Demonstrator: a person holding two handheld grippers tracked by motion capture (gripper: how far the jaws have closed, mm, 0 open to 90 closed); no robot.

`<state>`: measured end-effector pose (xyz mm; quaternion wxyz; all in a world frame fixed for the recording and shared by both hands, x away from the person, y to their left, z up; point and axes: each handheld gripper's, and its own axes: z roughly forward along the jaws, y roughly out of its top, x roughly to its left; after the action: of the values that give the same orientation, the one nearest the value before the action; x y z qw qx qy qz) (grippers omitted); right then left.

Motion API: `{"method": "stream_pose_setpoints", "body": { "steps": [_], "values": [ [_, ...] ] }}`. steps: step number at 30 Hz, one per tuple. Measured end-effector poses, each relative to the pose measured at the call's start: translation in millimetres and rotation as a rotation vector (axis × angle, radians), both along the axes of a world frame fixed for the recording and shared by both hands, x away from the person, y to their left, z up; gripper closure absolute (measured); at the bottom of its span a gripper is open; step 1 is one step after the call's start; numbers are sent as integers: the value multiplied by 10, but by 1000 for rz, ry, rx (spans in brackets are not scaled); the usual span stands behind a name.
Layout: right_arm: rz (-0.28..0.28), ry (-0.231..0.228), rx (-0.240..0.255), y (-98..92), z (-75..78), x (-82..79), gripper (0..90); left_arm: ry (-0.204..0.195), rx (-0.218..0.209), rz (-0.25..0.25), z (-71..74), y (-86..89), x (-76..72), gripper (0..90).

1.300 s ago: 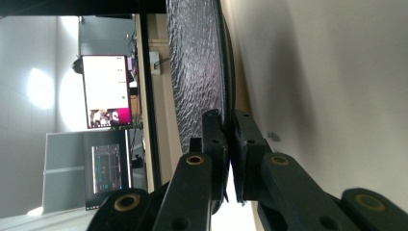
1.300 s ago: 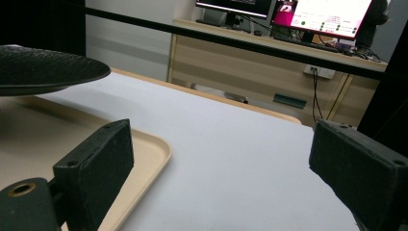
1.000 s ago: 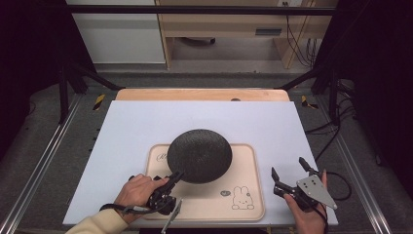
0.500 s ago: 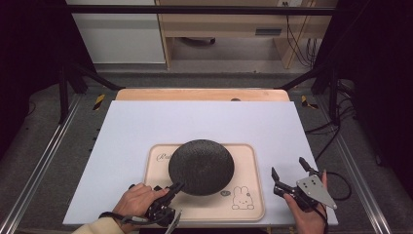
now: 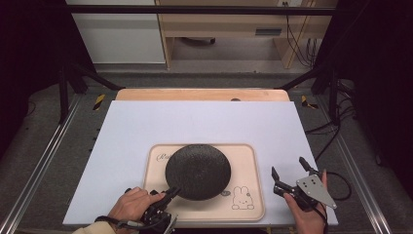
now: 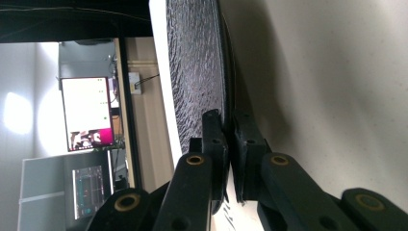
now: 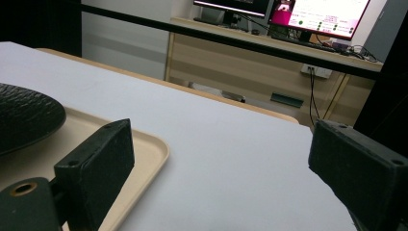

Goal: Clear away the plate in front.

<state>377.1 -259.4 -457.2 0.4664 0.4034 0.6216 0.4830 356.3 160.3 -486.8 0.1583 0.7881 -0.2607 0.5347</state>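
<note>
One black plate (image 5: 197,171) pinched at its near rim by the left gripper (image 5: 171,191) – looks stiff, breakable, weighty – right gripper (image 5: 288,176) spread, empty beside the tray (image 5: 253,195).

Both grippers are black; the left gripper (image 5: 171,192) has brass-ringed pivot holes along its arms and flat rectangular pads; the right gripper (image 5: 290,171) carries a grey three-cornered plate with dark screws; a black cable trails behind it; a pale sleeve (image 5: 90,229) covers the left forearm.
</note>
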Motion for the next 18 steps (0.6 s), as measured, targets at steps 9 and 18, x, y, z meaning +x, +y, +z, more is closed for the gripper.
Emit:
{"method": "stream_pose_setpoints", "body": {
  "steps": [9, 18],
  "values": [
    [-1, 4, -4, -9, -8, 7, 91, 2, 13, -9, -25, -59, 31, 848],
    [-5, 2, -1, -25, -7, 2, 91, 11, 3, -18, -49, -111, 85, 849]
  ]
}}
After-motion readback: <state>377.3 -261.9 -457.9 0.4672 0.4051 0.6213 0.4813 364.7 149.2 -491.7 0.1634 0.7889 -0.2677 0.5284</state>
